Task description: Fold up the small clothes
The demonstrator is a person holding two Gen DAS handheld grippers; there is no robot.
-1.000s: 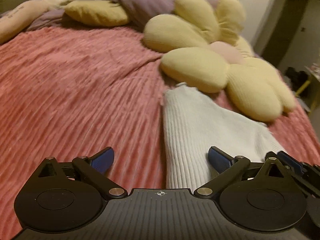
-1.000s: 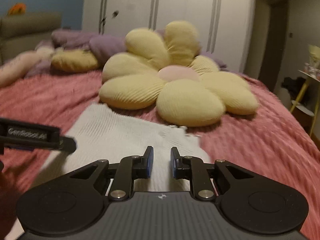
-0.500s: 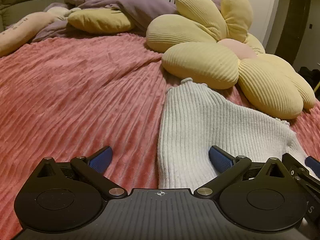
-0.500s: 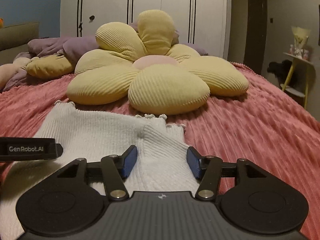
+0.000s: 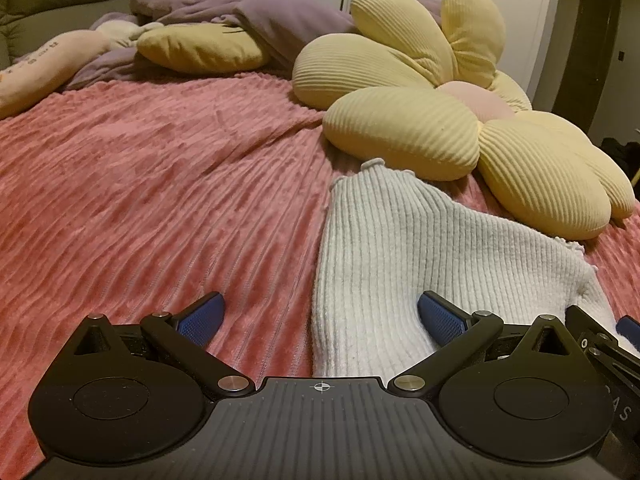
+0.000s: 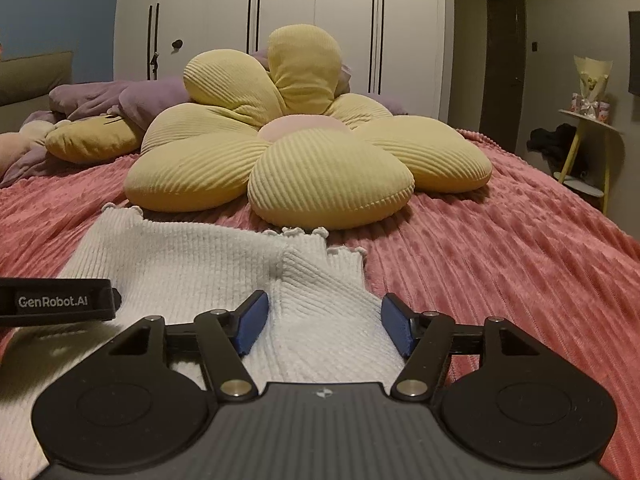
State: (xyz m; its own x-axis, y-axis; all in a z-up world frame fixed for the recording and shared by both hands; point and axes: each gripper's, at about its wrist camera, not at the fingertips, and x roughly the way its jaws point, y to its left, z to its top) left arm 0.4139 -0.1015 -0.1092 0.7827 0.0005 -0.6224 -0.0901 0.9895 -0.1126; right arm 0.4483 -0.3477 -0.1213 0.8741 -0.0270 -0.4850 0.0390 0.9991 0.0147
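A small white ribbed knit garment (image 5: 404,256) lies flat on the pink bedspread (image 5: 140,200), partly folded, with frilled edges at its far end. My left gripper (image 5: 320,314) is open wide; it straddles the garment's near left edge, with one blue pad on the bedspread and the other over the knit. In the right wrist view the garment (image 6: 192,256) shows a folded flap on its right side. My right gripper (image 6: 324,322) is open and holds nothing, low over the near end of that flap. The left gripper's body (image 6: 56,300) shows at the left edge.
A big yellow flower cushion (image 6: 304,152) lies just beyond the garment. Purple bedding (image 5: 256,20) and a yellow pillow (image 5: 200,48) sit at the head of the bed. White wardrobes (image 6: 280,20) stand behind. A small yellow side table (image 6: 588,152) stands off the bed's right side.
My right gripper has opened from nearly shut to wide and dropped low over the garment's right flap. Both views have settled lower and closer to the bed. The left gripper stayed open.
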